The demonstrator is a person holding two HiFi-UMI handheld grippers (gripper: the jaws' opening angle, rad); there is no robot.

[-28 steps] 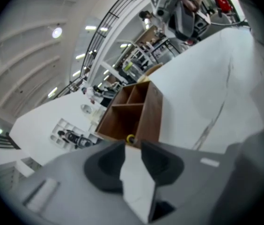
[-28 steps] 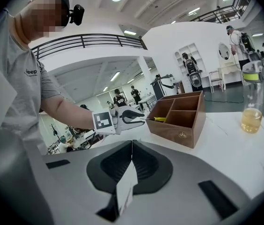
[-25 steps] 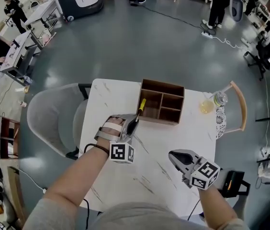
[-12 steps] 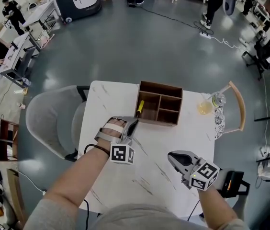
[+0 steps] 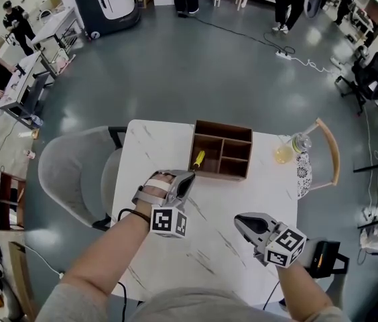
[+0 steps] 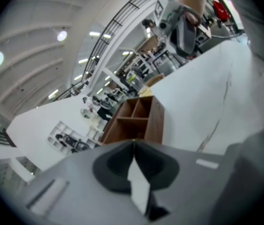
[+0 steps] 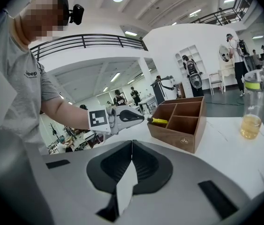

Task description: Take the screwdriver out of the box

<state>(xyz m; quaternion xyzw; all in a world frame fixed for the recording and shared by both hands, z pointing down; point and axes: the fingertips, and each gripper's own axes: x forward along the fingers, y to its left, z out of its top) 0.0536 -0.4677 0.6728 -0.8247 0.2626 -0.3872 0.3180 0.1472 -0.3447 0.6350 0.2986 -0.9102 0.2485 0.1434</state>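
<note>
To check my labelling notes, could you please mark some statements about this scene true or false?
1. The screwdriver has a yellow handle, over the wooden box's left compartment. True.
2. The right gripper holds the screwdriver. False: it is shut, empty and apart from the box; the left gripper grips the shaft.
3. A bottle of yellowish liquid stands right of the box. True.
4. The box sits on the floor. False: it stands on the white table.
</note>
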